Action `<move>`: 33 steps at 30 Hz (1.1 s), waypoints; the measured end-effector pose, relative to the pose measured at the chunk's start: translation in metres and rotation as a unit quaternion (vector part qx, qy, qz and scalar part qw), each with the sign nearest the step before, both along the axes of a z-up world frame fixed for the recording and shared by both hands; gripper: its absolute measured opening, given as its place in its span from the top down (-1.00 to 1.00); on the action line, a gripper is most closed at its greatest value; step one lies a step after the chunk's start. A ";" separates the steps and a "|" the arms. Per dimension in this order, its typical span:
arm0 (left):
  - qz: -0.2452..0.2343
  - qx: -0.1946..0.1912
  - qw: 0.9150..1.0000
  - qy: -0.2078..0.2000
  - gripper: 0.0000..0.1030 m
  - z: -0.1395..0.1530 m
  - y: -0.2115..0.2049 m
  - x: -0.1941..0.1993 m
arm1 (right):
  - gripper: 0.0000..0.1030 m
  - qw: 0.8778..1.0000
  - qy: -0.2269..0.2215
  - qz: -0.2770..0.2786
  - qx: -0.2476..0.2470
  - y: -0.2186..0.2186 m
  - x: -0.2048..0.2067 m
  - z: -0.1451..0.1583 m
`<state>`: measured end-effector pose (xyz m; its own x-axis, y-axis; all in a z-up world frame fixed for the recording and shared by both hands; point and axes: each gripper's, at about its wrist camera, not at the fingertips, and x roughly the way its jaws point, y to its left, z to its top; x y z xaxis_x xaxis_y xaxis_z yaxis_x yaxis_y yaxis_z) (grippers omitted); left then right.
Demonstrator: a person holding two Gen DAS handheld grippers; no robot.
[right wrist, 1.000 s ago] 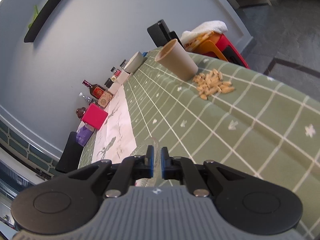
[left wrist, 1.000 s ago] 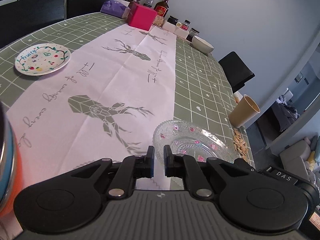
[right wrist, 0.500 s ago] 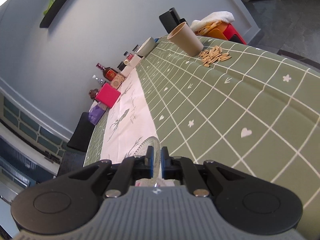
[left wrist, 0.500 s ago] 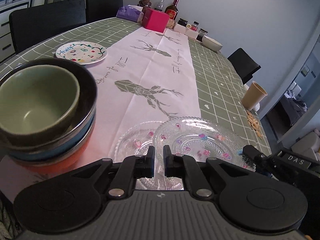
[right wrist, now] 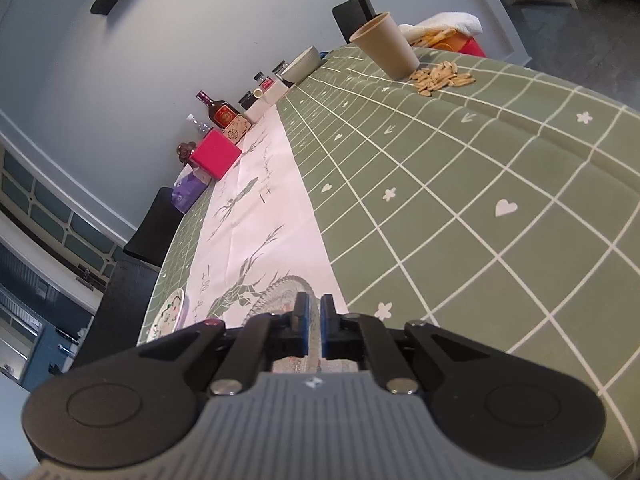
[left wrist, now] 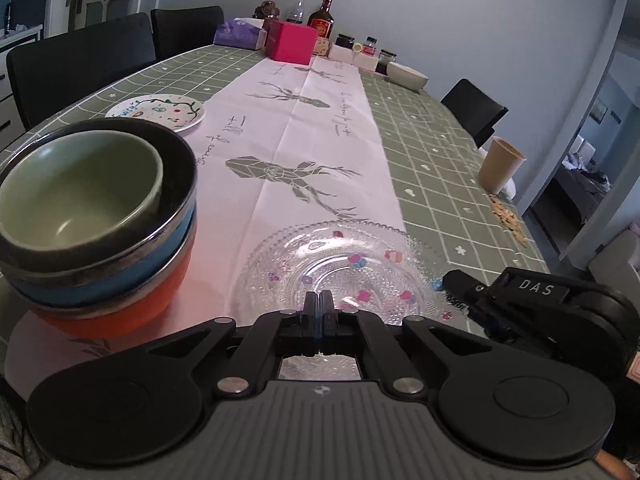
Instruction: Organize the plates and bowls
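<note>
A: Where's the glass plate [left wrist: 340, 268]?

B: Flat on the counter [left wrist: 432, 148], just ahead of the left gripper [left wrist: 319, 306]. Those jaws are pressed together with nothing between them.

A: And the right gripper [right wrist: 311, 312]?

B: Its jaws are nearly closed, pinching the plate's rim at its right edge; the left view shows that gripper at the plate's right side.

A: The bowls?

B: A bowl stack [left wrist: 96, 224] stands to the left of the left jaws: green bowl inside a dark one, over blue and orange. Further ahead and left lies a painted plate [left wrist: 156, 110]. Far right ahead, a paper cup [left wrist: 500, 164].
</note>
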<state>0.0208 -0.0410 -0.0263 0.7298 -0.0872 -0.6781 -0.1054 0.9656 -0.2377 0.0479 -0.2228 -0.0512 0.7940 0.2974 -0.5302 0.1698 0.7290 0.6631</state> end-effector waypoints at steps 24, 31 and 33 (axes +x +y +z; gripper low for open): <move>0.014 -0.042 0.999 -0.005 0.18 0.000 0.023 -0.021 | 0.65 0.991 0.011 0.049 -0.124 0.030 0.015 -0.010; 0.042 -0.045 0.998 0.005 -0.25 -0.006 0.033 -0.021 | 0.44 0.991 0.010 0.046 -0.122 0.030 0.015 -0.012; 0.047 -0.057 0.997 0.025 -0.25 -0.013 0.036 -0.015 | 0.44 0.991 0.008 0.047 -0.123 0.031 0.015 -0.013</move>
<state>0.0058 -0.0046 -0.0391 0.7042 -0.0975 -0.7033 -0.2093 0.9180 -0.3368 0.0627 -0.1916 -0.0638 0.7599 0.2305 -0.6078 0.1022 0.8810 0.4619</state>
